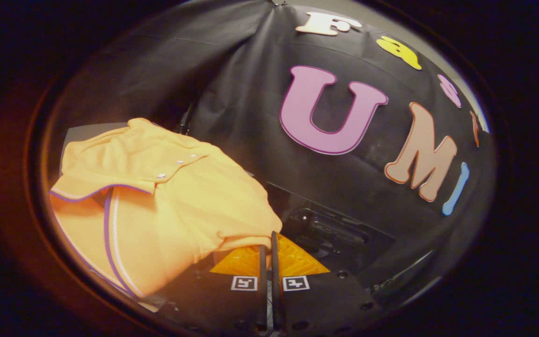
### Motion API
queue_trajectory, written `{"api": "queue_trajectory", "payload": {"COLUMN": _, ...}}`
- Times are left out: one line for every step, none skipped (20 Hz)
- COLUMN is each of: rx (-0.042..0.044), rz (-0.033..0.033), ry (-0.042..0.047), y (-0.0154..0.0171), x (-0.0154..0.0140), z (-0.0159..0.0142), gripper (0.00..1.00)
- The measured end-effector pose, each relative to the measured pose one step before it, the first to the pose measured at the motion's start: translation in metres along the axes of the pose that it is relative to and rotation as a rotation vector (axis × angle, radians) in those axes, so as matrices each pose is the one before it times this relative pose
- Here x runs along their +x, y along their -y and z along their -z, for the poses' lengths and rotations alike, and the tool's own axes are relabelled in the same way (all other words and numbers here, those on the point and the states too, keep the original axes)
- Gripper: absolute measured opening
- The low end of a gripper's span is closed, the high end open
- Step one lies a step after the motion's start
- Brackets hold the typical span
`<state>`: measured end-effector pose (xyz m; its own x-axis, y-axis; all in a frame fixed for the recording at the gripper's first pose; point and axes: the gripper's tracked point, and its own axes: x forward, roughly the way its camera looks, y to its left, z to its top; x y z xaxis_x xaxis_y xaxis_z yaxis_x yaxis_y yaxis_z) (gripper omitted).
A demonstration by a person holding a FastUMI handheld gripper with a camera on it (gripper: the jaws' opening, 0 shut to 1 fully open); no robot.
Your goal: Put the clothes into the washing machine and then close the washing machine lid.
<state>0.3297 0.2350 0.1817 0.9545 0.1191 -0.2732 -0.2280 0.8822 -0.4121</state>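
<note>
The gripper [269, 239] has its fingers pressed nearly together, pinching a fold of the orange polo shirt [157, 196] at their tips. The shirt hangs bunched from the fingertips, collar with purple and white trim and small white buttons showing. No brand or readable writing shows on it. The black cloth wall [232, 93] hangs beyond.

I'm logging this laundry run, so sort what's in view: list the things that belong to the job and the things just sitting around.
Belongs to the job:
- orange shirt, folded, its edge reaching the fingertips
- gripper, fingers nearly closed together at the shirt's hem; whether they pinch cloth cannot be told

Just there:
- black cloth wall behind
- dark box beyond the fingers; what it is cannot be told
</note>
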Motion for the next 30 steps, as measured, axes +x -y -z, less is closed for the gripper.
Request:
{"api": "queue_trajectory", "payload": {"rx": 0.01372, "rz": 0.03113, "ry": -0.00773, "y": 0.01786, "x": -0.00065, "z": 0.00411, "gripper": 0.05}}
{"api": "queue_trajectory", "payload": {"rx": 0.0145, "rz": 0.03311, "ry": -0.00936, "y": 0.0178, "x": -0.00023, "z": 0.00524, "gripper": 0.05}}
{"api": "queue_trajectory", "payload": {"rx": 0.01369, "rz": 0.03737, "ry": -0.012, "y": 0.01915, "x": -0.00016, "z": 0.00635, "gripper": 0.05}}
{"api": "queue_trajectory", "payload": {"rx": 0.00708, "rz": 0.03316, "ry": -0.01405, "y": 0.01764, "x": -0.00014, "z": 0.00523, "gripper": 0.05}}
{"api": "queue_trajectory", "payload": {"rx": 0.00174, "rz": 0.03113, "ry": -0.01392, "y": 0.01547, "x": -0.00026, "z": 0.00588, "gripper": 0.05}}
{"api": "queue_trajectory", "payload": {"rx": -0.0002, "rz": 0.0337, "ry": -0.01025, "y": 0.01641, "x": -0.00094, "z": 0.00524, "gripper": 0.05}}
{"api": "queue_trajectory", "payload": {"rx": -0.0018, "rz": 0.03032, "ry": -0.01269, "y": 0.01488, "x": 0.00249, "z": 0.00683, "gripper": 0.05}}
{"api": "queue_trajectory", "payload": {"rx": -0.0002, "rz": 0.02565, "ry": -0.01471, "y": 0.01333, "x": 0.0, "z": 0.00543, "gripper": 0.05}}
{"api": "queue_trajectory", "payload": {"rx": 0.00167, "rz": 0.01878, "ry": -0.00944, "y": 0.01027, "x": 0.00155, "z": 0.00504, "gripper": 0.05}}
{"api": "queue_trajectory", "payload": {"rx": 0.00493, "rz": 0.00387, "ry": -0.01788, "y": 0.00568, "x": 0.00068, "z": 0.00541, "gripper": 0.05}}
{"api": "queue_trajectory", "payload": {"rx": 0.00274, "rz": -0.00605, "ry": -0.01094, "y": 0.00278, "x": 0.00236, "z": 0.00316, "gripper": 0.05}}
{"api": "queue_trajectory", "payload": {"rx": 0.00318, "rz": -0.00849, "ry": -0.01294, "y": -0.00364, "x": -0.00391, "z": 0.0057, "gripper": 0.08}}
{"api": "queue_trajectory", "payload": {"rx": -0.01052, "rz": -0.03151, "ry": -0.01677, "y": -0.00846, "x": 0.00394, "z": 0.0077, "gripper": 0.11}}
{"api": "queue_trajectory", "payload": {"rx": -0.0217, "rz": -0.00559, "ry": -0.01342, "y": -0.00333, "x": 0.00044, "z": 0.00687, "gripper": 0.16}}
{"api": "queue_trajectory", "payload": {"rx": -0.01614, "rz": -0.0055, "ry": 0.00249, "y": -0.00468, "x": 0.00061, "z": 0.0019, "gripper": 0.2}}
{"api": "queue_trajectory", "payload": {"rx": -0.00702, "rz": -0.00476, "ry": 0.00328, "y": -0.00444, "x": 0.00098, "z": 0.00052, "gripper": 0.24}}
{"api": "queue_trajectory", "payload": {"rx": -0.00291, "rz": -0.00632, "ry": 0.00132, "y": -0.00294, "x": 0.0012, "z": -0.00008, "gripper": 0.28}}
{"api": "queue_trajectory", "payload": {"rx": -0.00165, "rz": -0.00278, "ry": 0.00553, "y": -0.0027, "x": 0.00082, "z": -0.00198, "gripper": 0.32}}
{"api": "queue_trajectory", "payload": {"rx": -0.00004, "rz": -0.00369, "ry": 0.00459, "y": -0.00193, "x": -0.00023, "z": -0.00205, "gripper": 0.36}}
{"api": "queue_trajectory", "payload": {"rx": 0.0041, "rz": -0.00583, "ry": 0.00404, "y": -0.00268, "x": 0.00062, "z": -0.00208, "gripper": 0.4}}
{"api": "queue_trajectory", "payload": {"rx": 0.00357, "rz": -0.00308, "ry": 0.00298, "y": -0.00123, "x": 0.00113, "z": -0.00149, "gripper": 0.44}}
{"api": "queue_trajectory", "payload": {"rx": 0.00036, "rz": -0.00221, "ry": 0.00287, "y": -0.00122, "x": 0.00008, "z": -0.0021, "gripper": 0.44}}
{"api": "queue_trajectory", "payload": {"rx": -0.0006, "rz": -0.00009, "ry": 0.00407, "y": -0.00029, "x": 0.00094, "z": -0.00059, "gripper": 0.44}}
{"api": "queue_trajectory", "payload": {"rx": -0.00007, "rz": 0.00119, "ry": 0.00328, "y": -0.00009, "x": -0.00005, "z": -0.00123, "gripper": 0.44}}
{"api": "queue_trajectory", "payload": {"rx": 0.00155, "rz": 0.00046, "ry": 0.00353, "y": -0.00049, "x": 0.00098, "z": -0.00129, "gripper": 0.45}}
{"api": "queue_trajectory", "payload": {"rx": 0.00408, "rz": 0.00221, "ry": 0.00762, "y": 0.0007, "x": -0.00037, "z": -0.00274, "gripper": 0.45}}
{"api": "queue_trajectory", "payload": {"rx": 0.00731, "rz": 0.00083, "ry": 0.006, "y": 0.00097, "x": 0.00069, "z": -0.0026, "gripper": 0.45}}
{"api": "queue_trajectory", "payload": {"rx": 0.01221, "rz": -0.00761, "ry": 0.00519, "y": -0.00042, "x": 0.00208, "z": -0.00329, "gripper": 0.54}}
{"api": "queue_trajectory", "payload": {"rx": 0.01479, "rz": -0.00425, "ry": 0.00384, "y": -0.0016, "x": 0.00321, "z": -0.00364, "gripper": 0.63}}
{"api": "queue_trajectory", "payload": {"rx": 0.01431, "rz": -0.00033, "ry": 0.00803, "y": -0.00017, "x": 0.00228, "z": -0.00597, "gripper": 0.66}}
